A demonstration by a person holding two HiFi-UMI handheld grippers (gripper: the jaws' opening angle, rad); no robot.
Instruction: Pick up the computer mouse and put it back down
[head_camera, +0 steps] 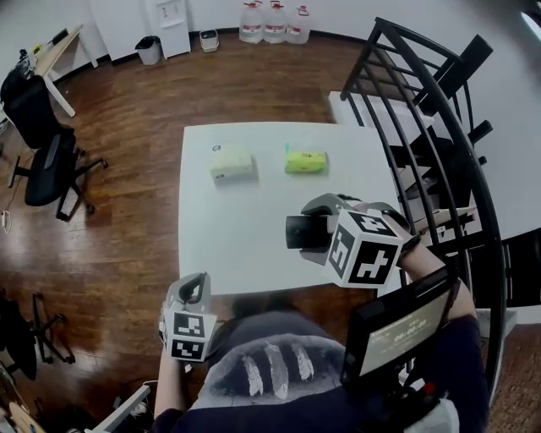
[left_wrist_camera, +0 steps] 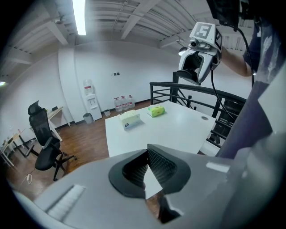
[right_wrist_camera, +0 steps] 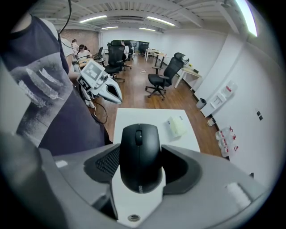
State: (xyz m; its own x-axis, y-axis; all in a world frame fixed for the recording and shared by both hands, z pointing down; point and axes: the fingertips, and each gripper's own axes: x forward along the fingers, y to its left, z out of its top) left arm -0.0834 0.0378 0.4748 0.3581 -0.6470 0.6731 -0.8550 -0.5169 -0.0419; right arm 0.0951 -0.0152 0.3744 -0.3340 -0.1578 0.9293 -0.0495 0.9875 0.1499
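Note:
A black computer mouse (head_camera: pixel 297 232) hangs above the white table (head_camera: pixel 245 245), near its front right part, and my right gripper (head_camera: pixel 311 230) is shut on it. In the right gripper view the mouse (right_wrist_camera: pixel 140 154) sits between the two dark pads, one against each side, wheel end pointing away. My left gripper (head_camera: pixel 188 317) is low at the front left, off the table's edge. Its pads (left_wrist_camera: pixel 156 163) meet at the tips with nothing between them. From the left gripper view, the right gripper (left_wrist_camera: pixel 196 62) shows high above the table (left_wrist_camera: pixel 178 129).
A white tissue box (head_camera: pixel 231 162) and a green pack (head_camera: pixel 305 159) lie at the table's far side. A black railing (head_camera: pixel 423 110) runs along the right. Office chairs (head_camera: pixel 51 165) stand at the left, water bottles (head_camera: pixel 273 21) by the far wall.

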